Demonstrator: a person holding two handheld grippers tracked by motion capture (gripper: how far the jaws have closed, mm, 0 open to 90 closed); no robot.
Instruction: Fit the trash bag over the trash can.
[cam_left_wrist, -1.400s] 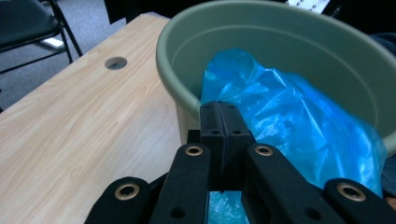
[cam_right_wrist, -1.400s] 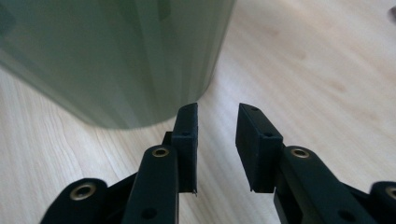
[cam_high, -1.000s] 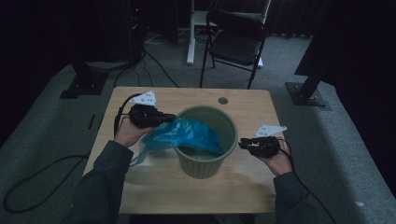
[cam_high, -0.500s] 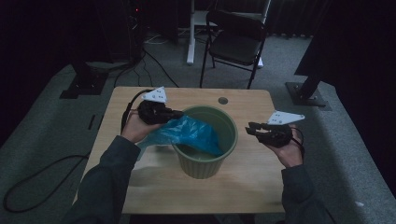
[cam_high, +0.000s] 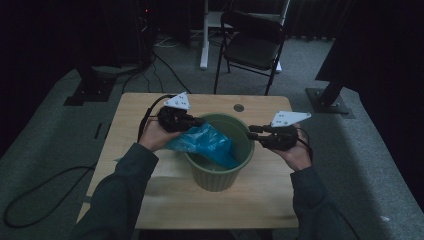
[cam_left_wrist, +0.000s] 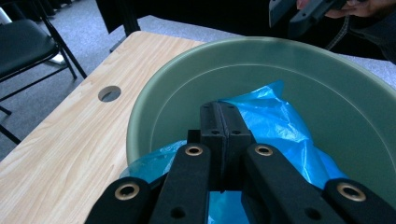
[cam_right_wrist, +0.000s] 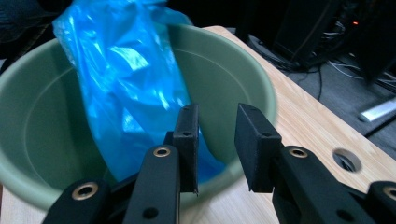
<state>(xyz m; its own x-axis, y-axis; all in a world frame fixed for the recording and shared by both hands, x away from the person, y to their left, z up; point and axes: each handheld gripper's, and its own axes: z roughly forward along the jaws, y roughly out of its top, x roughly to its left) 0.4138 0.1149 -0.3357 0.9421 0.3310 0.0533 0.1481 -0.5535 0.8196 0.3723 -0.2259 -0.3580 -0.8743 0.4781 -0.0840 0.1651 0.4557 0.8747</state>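
The left gripper (cam_high: 196, 121) is pinching the blue bag (cam_high: 205, 144) at the green bin's (cam_high: 217, 175) ten o'clock rim. At three o'clock, the right gripper (cam_high: 253, 132) is hovering, its jaws having just been opening, with nothing between them.

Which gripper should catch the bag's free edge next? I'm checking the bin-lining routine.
Probably the right gripper: its jaws stand open and empty at the bin rim, while the left gripper is shut on the blue bag.
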